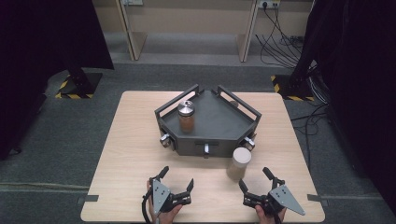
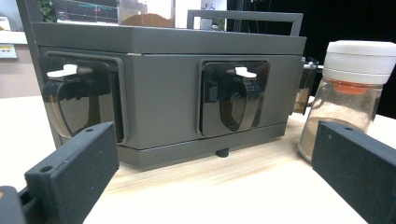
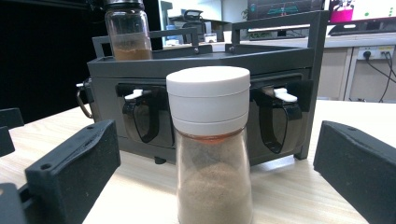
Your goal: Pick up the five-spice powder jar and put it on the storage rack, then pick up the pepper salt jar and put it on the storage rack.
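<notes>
- High view: the white-lidded spice jar [image 1: 238,163] stands upright on the table [image 1: 126,154], just in front of the dark grey rack [image 1: 210,123].
- The right gripper [image 1: 254,179] rests near the jar, jaws spread wide, holding nothing.
- The left gripper [image 1: 177,177] sits apart, jaws equally wide and empty.
- A metal-lidded jar [image 1: 186,115] stands on the rack.

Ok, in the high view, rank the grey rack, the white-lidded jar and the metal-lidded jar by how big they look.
1. Grey rack, clearly the largest.
2 and 3. White-lidded jar and metal-lidded jar look much alike; the first is nearer the camera, so I won't rank them.
</notes>
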### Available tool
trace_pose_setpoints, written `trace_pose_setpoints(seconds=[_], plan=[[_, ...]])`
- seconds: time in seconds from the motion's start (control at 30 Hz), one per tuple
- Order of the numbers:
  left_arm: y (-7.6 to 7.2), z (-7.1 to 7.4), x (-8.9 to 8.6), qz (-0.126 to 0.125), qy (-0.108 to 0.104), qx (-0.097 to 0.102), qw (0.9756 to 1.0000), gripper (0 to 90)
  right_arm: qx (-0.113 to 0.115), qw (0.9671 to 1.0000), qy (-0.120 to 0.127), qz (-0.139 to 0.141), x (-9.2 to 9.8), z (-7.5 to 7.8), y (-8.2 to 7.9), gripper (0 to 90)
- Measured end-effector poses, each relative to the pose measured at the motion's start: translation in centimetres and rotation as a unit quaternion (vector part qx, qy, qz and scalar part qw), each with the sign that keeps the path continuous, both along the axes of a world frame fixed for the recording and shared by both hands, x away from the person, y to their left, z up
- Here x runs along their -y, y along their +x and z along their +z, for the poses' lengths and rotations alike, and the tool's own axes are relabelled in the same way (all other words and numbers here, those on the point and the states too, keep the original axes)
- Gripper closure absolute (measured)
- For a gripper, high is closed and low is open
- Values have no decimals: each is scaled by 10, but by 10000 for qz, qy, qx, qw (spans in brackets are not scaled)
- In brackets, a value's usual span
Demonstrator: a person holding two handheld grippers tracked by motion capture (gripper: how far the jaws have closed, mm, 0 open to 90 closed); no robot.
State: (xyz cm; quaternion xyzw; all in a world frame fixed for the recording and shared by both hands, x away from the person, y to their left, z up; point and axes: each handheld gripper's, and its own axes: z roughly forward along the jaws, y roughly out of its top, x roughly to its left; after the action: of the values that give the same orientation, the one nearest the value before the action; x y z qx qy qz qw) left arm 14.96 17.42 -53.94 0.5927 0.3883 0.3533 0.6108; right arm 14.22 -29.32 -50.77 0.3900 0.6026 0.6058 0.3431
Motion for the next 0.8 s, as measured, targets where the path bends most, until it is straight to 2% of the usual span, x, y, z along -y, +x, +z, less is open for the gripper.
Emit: trace_pose_setpoints(seconds=[0.8], plan=[[0,0,-1,2,-46,-20,10000,3,-10,10000,26,-2,0,0,0,7]])
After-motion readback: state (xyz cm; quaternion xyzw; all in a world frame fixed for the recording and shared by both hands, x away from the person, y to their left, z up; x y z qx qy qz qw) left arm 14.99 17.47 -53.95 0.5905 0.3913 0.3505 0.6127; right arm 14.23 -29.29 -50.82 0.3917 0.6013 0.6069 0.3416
